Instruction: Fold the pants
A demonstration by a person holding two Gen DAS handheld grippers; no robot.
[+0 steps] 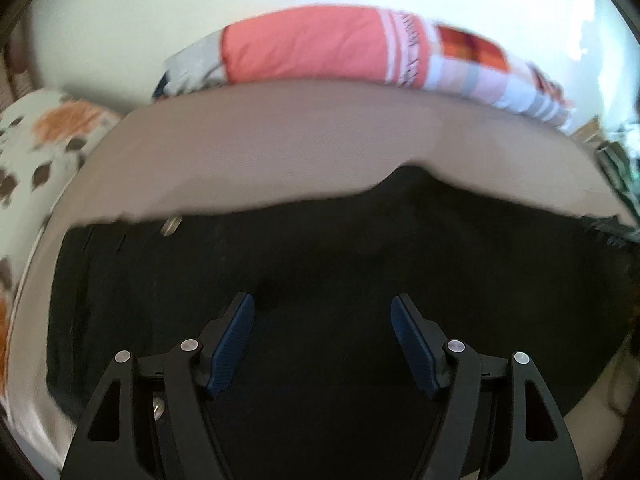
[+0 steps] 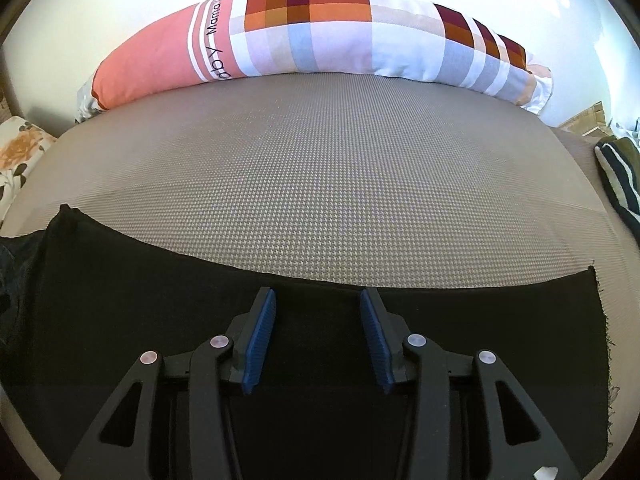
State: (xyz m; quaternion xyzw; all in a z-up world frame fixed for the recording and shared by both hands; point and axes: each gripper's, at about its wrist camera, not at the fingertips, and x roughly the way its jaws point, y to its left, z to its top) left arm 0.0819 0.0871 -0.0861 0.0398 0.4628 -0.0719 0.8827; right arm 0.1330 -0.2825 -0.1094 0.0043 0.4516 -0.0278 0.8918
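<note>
Black pants [image 1: 320, 256] lie flat on a beige textured bed surface [image 1: 280, 144]. In the left wrist view they fill the lower half, with a small metal zipper pull [image 1: 171, 225] near their far left edge. My left gripper [image 1: 322, 308] is open just above the fabric and holds nothing. In the right wrist view the pants [image 2: 120, 300] stretch across the bottom, with a raw leg hem [image 2: 600, 340] at the right. My right gripper [image 2: 318, 300] is open over the pants near their far edge and holds nothing.
A long coral and checked bolster pillow [image 2: 320, 36] lies along the far edge by the white wall. A floral pillow [image 1: 44, 140] sits at the left. A striped dark garment [image 2: 620, 176] lies at the right. The beige bed surface [image 2: 320, 168] stretches beyond the pants.
</note>
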